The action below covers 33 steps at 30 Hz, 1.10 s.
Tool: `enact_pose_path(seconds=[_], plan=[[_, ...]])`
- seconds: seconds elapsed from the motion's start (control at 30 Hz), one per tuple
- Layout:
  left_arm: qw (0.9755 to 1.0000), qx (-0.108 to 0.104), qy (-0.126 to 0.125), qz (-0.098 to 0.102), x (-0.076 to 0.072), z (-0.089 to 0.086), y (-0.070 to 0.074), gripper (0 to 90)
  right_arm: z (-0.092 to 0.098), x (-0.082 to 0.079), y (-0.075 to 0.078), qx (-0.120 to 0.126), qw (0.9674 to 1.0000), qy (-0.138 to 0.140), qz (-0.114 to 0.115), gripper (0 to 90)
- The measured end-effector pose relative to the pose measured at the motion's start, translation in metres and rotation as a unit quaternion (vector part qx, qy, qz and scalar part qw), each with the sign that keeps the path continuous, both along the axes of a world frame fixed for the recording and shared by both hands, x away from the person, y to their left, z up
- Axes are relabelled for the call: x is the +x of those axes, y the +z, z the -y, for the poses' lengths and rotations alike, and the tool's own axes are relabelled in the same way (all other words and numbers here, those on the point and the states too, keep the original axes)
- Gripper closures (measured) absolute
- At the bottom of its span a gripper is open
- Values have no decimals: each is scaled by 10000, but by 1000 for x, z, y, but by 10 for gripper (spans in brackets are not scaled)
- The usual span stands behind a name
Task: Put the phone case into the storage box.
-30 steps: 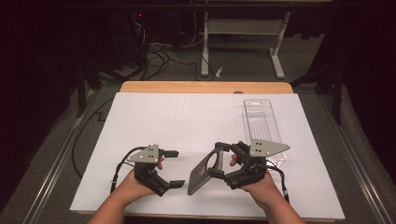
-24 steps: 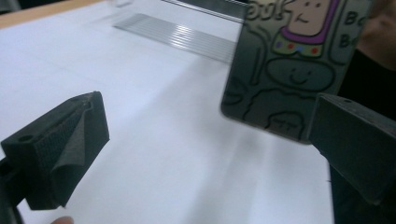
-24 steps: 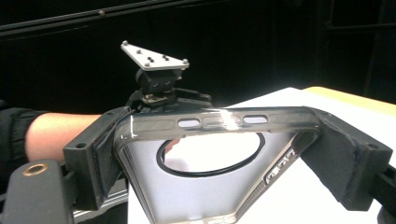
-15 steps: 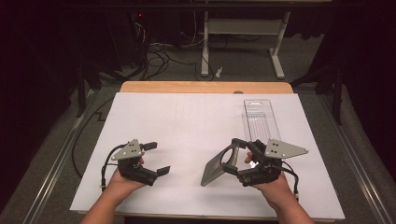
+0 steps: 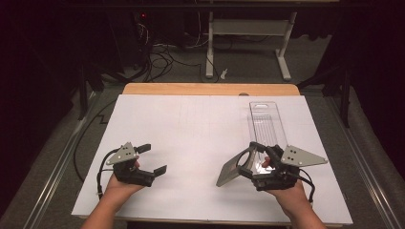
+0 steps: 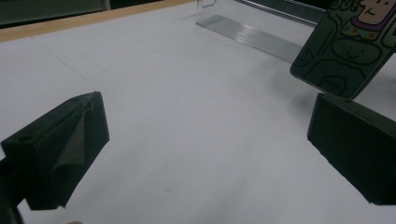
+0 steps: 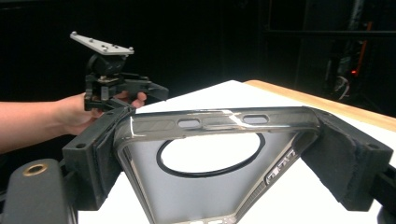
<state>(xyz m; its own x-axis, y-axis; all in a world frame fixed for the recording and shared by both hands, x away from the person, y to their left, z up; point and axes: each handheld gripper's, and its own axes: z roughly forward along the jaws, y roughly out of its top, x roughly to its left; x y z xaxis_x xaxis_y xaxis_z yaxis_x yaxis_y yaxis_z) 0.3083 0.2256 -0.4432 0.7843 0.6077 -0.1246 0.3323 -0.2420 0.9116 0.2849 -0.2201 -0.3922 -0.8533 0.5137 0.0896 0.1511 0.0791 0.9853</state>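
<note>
Gripping a phone case [image 5: 232, 168] across its width, the right gripper [image 5: 253, 160] holds it tilted above the white sheet [image 5: 200, 129], at about five o'clock on the table in the high view. In the right gripper view the two padded jaws are clamped on the case's [image 7: 210, 182] side rims, its round ring and button slots facing the camera. The left gripper [image 5: 153, 160] sits at about seven o'clock, well apart from the case, its jaws spread wide with nothing but bare paper between them; in the left gripper view the case's [image 6: 348, 46] cartoon-printed back shows at two o'clock, beyond the jaw on that side.

A clear plastic package tray [image 5: 266, 125] lies flat on the sheet at about two o'clock, just behind the right gripper and touching nothing held. Between the two grippers the sheet lies open, with no object in the way. Past the table's wooden edge [image 5: 210, 89] at twelve o'clock, a tangle of cables [image 5: 162, 57] and the white feet of a stand [image 5: 246, 47] rest on the dark floor.
</note>
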Motion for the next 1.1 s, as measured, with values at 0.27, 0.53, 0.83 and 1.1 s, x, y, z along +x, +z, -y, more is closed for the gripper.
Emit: enact_pose_path(seconds=[0.27, 0.53, 0.83, 1.1], plan=[[9996, -73, 253, 65, 0, -5, -1, 2, 6, -2, 0, -84, 9995, -287, 116, 136], [9991, -139, 383, 90, -1, -7, -2, 2, 11, -4, 1, -177, 9981, -550, 235, 136], [9990, -110, 415, 82, -1, -4, -3, 2, 12, -4, 2, -168, 9967, -722, 319, 136], [9994, -65, 329, 63, -1, 2, -5, 2, 13, -6, 4, -171, 9947, -902, 458, 136]])
